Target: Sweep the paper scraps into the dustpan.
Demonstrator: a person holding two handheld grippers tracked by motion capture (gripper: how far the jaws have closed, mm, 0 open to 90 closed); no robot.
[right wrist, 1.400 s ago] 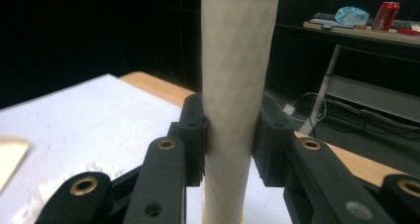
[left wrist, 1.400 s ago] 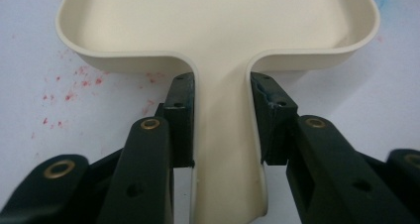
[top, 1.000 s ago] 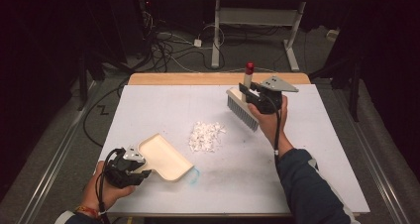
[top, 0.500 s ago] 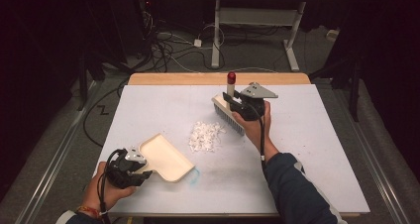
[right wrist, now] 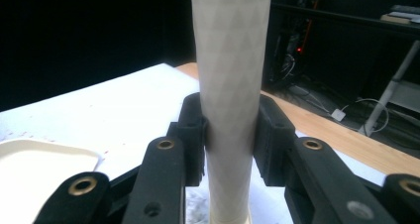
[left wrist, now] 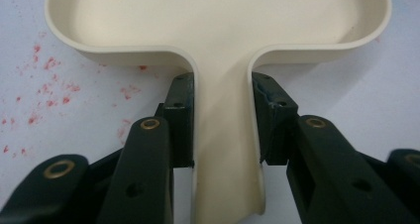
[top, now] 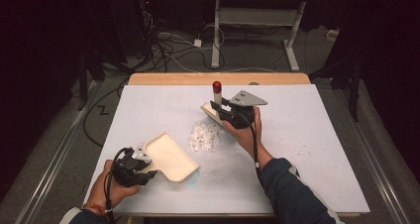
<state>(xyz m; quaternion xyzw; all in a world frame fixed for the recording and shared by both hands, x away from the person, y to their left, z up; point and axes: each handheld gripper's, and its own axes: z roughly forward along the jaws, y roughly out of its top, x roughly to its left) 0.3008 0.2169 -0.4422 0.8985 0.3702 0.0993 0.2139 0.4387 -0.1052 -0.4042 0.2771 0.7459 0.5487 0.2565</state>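
Desk (top: 317, 149) with a white top carried everything, its far edge a strip of bare wood. Dustpan (top: 171, 154), cream and shallow, lay flat near the desk's near-left corner; its long axis ran on a slant, the handle pointing back toward that corner and the wide mouth facing toward the middle of the desk. Left gripper (top: 143, 165) was clamped on the dustpan's handle, one pad pressed to each side of it, as the left gripper view showed plainly (left wrist: 223, 135). Brush (top: 216, 110) stood just right of the desk's middle, its pale handle nearly upright with the red tip at the top and the head low by the desk top. Right gripper (top: 225, 114) was closed tight on that handle, the jaws gripping its sides (right wrist: 230, 135). White scraps (top: 204, 136) lay in a small heap between the dustpan's mouth and the brush head, close to both
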